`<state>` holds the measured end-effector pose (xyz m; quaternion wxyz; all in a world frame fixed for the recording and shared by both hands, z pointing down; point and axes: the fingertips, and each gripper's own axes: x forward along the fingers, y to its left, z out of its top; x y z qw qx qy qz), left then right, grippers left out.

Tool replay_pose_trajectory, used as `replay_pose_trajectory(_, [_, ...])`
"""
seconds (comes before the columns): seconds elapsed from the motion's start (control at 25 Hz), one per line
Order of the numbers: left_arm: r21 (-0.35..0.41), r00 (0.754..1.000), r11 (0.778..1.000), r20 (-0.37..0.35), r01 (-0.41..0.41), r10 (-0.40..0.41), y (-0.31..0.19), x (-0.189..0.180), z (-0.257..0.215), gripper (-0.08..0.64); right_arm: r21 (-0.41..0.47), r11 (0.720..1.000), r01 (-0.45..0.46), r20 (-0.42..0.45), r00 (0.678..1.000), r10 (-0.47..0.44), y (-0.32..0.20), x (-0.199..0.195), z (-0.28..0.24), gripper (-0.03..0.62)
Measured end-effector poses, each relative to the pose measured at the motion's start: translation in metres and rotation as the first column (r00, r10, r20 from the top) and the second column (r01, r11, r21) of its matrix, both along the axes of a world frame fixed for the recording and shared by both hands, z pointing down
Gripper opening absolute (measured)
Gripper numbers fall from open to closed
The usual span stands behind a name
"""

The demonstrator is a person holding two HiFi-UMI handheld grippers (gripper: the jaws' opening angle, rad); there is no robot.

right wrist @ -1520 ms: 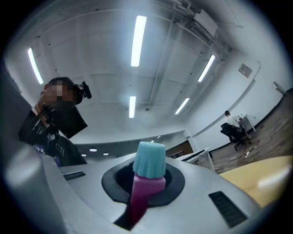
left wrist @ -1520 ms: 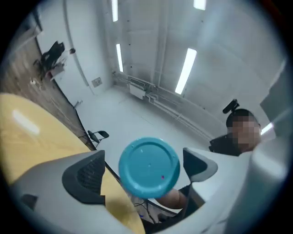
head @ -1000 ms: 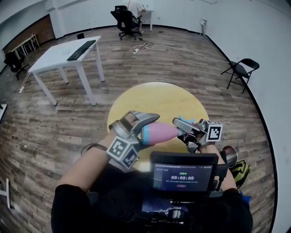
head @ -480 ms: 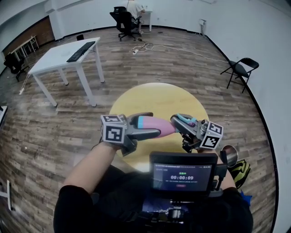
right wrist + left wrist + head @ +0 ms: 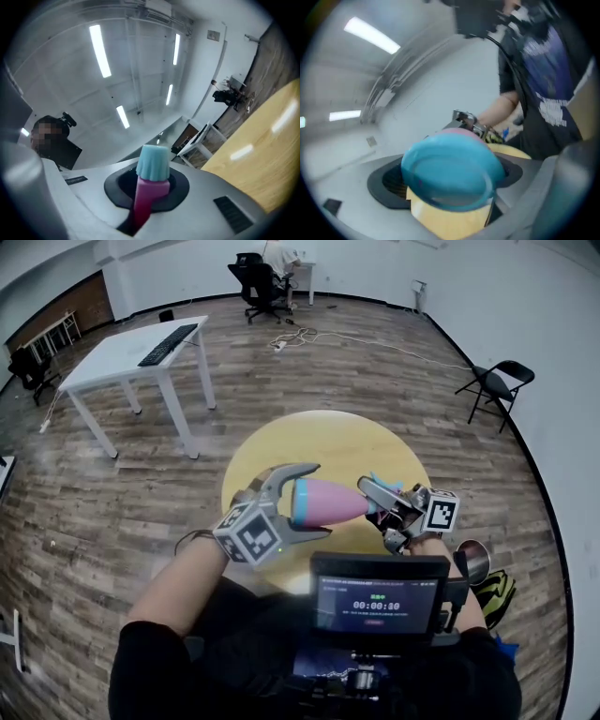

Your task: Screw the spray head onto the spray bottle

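Over the round yellow table [image 5: 319,442], my left gripper [image 5: 307,503] is shut on the spray bottle [image 5: 328,502], which lies sideways with its pink body pointing right. The left gripper view looks at the bottle's blue bottom [image 5: 450,171] between the jaws, with the right gripper [image 5: 466,121] beyond it. My right gripper [image 5: 375,498] is shut on the spray head [image 5: 382,487], which is pink with a light-blue part and meets the bottle's narrow end. In the right gripper view the spray head [image 5: 152,168] stands up between the jaws. The joint itself is hidden.
A dark screen device [image 5: 380,594] sits on the person's chest below the grippers. A white desk [image 5: 131,357] with a keyboard stands at the back left, a folding chair [image 5: 495,385] at the right, and office chairs [image 5: 258,282] at the far wall. Cables lie on the wood floor.
The left gripper has twisted about the bottle's axis: its marker cube swung up to the left, then back down. The bottle turned with it. The right gripper hardly moved.
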<state>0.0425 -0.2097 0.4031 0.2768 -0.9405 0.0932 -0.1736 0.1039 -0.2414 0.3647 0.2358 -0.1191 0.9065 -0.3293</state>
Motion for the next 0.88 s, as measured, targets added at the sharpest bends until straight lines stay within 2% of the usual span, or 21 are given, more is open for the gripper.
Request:
replay_pose_trajectory(0.04, [-0.192, 0.995, 0.981, -0.1, -0.011, -0.009, -0.008, -0.006, -0.009, 0.535, 0.031, 0.999, -0.039, 0.014, 0.999, 0.039, -0.003, 0.008, -0.006, 0.018])
replay_pose_trajectory(0.08, [-0.401, 0.973, 0.914, -0.226, -0.056, -0.04, -0.018, -0.014, -0.02, 0.535, 0.051, 0.995, -0.081, 0.032, 0.996, 0.08, -0.005, 0.019, -0.012, 0.018])
replay_pose_trajectory(0.12, [-0.589, 0.929, 0.796, -0.355, -0.139, -0.101, -0.028, -0.025, -0.032, 0.535, 0.065, 0.991, -0.118, 0.043, 0.992, 0.116, -0.007, 0.028, -0.017, 0.018])
replay_pose_trajectory(0.16, [-0.722, 0.869, 0.647, -0.46, -0.246, -0.182, -0.039, -0.035, -0.042, 0.537, 0.08, 0.986, -0.145, 0.04, 0.989, 0.142, -0.008, 0.034, -0.019, 0.018])
replay_pose_trajectory(0.2, [-0.788, 0.811, 0.507, -0.525, -0.348, -0.259, -0.047, -0.042, -0.05, 0.54, 0.103, 0.982, -0.158, 0.025, 0.987, 0.156, -0.007, 0.035, -0.022, 0.018])
replay_pose_trajectory(0.24, [-0.81, 0.771, 0.407, -0.557, -0.422, -0.309, -0.051, -0.045, -0.054, 0.54, 0.135, 0.978, -0.161, -0.005, 0.987, 0.163, -0.005, 0.031, -0.023, 0.018])
replay_pose_trajectory(0.28, [-0.815, 0.759, 0.356, -0.567, -0.458, -0.321, -0.049, -0.04, -0.055, 0.541, 0.177, 0.972, -0.156, -0.05, 0.985, 0.167, -0.002, 0.023, -0.023, 0.018])
replay_pose_trajectory(0.32, [-0.816, 0.771, 0.35, -0.563, -0.46, -0.297, -0.042, -0.031, -0.055, 0.54, 0.221, 0.964, -0.145, -0.103, 0.98, 0.171, 0.001, 0.013, -0.023, 0.018])
replay_pose_trajectory(0.36, [-0.814, 0.8, 0.383, -0.546, -0.437, -0.247, -0.031, -0.019, -0.052, 0.541, 0.255, 0.958, -0.129, -0.15, 0.974, 0.171, 0.003, 0.004, -0.023, 0.018])
replay_pose_trajectory(0.4, [-0.802, 0.836, 0.446, -0.517, -0.398, -0.184, -0.02, -0.008, -0.049, 0.537, 0.271, 0.956, -0.11, -0.176, 0.971, 0.162, 0.005, -0.003, -0.022, 0.018])
replay_pose_trajectory(0.44, [-0.774, 0.872, 0.527, -0.476, -0.352, -0.116, -0.01, -0.001, -0.044, 0.534, 0.265, 0.96, -0.091, -0.182, 0.973, 0.143, 0.006, -0.006, -0.021, 0.017])
replay_pose_trajectory(0.48, [-0.721, 0.908, 0.626, -0.417, -0.299, -0.048, 0.0, 0.004, -0.038, 0.534, 0.234, 0.97, -0.069, -0.177, 0.978, 0.112, 0.007, -0.006, -0.018, 0.017])
replay_pose_trajectory(0.52, [-0.624, 0.944, 0.746, -0.328, -0.233, 0.02, 0.008, 0.007, -0.029, 0.534, 0.182, 0.982, -0.041, -0.17, 0.983, 0.073, 0.007, -0.006, -0.013, 0.017])
replay_pose_trajectory(0.56, [-0.464, 0.976, 0.871, -0.204, -0.159, 0.07, 0.014, 0.009, -0.016, 0.534, 0.122, 0.992, -0.013, -0.165, 0.986, 0.034, 0.006, -0.005, -0.007, 0.017])
replay_pose_trajectory(0.6, [-0.251, 0.995, 0.964, -0.064, -0.092, 0.078, 0.015, 0.01, -0.003, 0.535, 0.062, 0.998, 0.007, -0.16, 0.987, 0.003, 0.004, -0.005, -0.001, 0.017])
replay_pose_trajectory(0.64, [-0.028, 0.997, 0.998, 0.054, -0.047, 0.049, 0.014, 0.01, 0.008, 0.535, 0.003, 1.0, 0.021, -0.14, 0.99, -0.02, 0.002, -0.004, 0.005, 0.018])
replay_pose_trajectory(0.68, [0.152, 0.992, 0.988, 0.126, -0.028, 0.008, 0.012, 0.009, 0.014, 0.534, -0.054, 0.998, 0.034, -0.102, 0.994, -0.04, 0.0, -0.004, 0.009, 0.018])
replay_pose_trajectory(0.72, [0.262, 0.987, 0.965, 0.157, -0.023, -0.019, 0.011, 0.009, 0.016, 0.534, -0.096, 0.994, 0.046, -0.059, 0.997, -0.051, -0.001, -0.004, 0.012, 0.018])
replay_pose_trajectory(0.76, [0.305, 0.987, 0.952, 0.161, -0.025, -0.026, 0.01, 0.008, 0.017, 0.534, -0.115, 0.992, 0.051, -0.026, 0.998, -0.054, -0.001, -0.004, 0.013, 0.018])
replay_pose_trajectory(0.8, [0.297, 0.989, 0.954, 0.149, -0.027, -0.018, 0.008, 0.007, 0.017, 0.534, -0.111, 0.993, 0.049, -0.011, 0.999, -0.05, -0.001, -0.004, 0.012, 0.017])
replay_pose_trajectory(0.88, [0.172, 0.996, 0.985, 0.089, -0.018, 0.003, 0.002, 0.003, 0.011, 0.534, -0.02, 1.0, 0.012, -0.039, 0.999, -0.012, -0.001, -0.003, 0.005, 0.018])
